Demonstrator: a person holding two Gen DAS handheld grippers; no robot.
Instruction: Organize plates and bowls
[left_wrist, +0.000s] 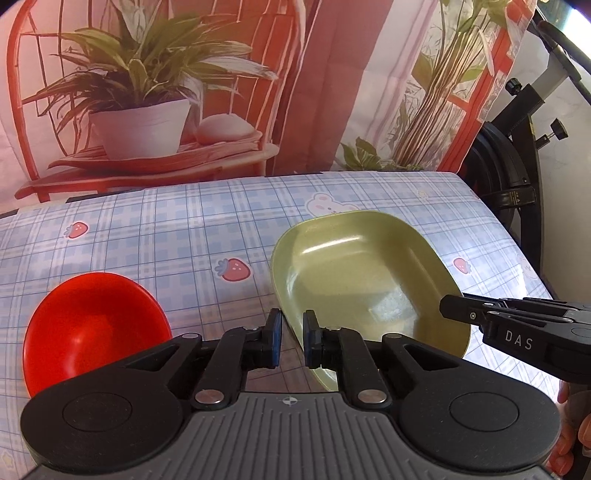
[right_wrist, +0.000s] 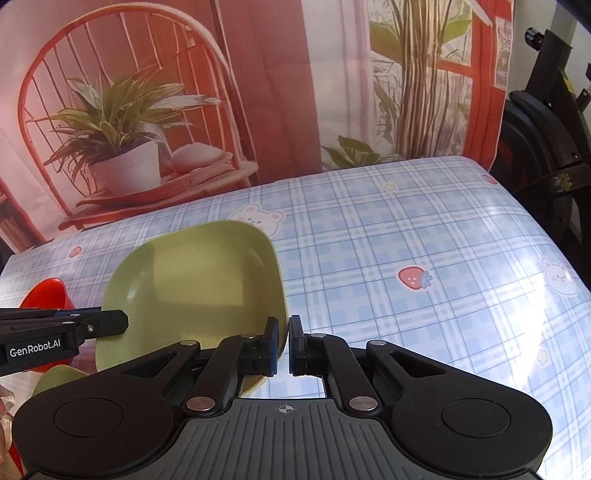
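A green square plate is held tilted above the checked tablecloth. My left gripper is shut on its left rim, the rim edge sitting between the blue pads. My right gripper is shut on the plate's right rim. Each gripper shows in the other's view, the right one at the plate's right and the left one at its left. A red bowl sits on the cloth left of the plate; only its edge shows in the right wrist view.
A second green dish lies low at the left below the plate, mostly hidden. A printed backdrop hangs behind the table. A black exercise bike stands past the table's right edge. Bare cloth stretches right of the plate.
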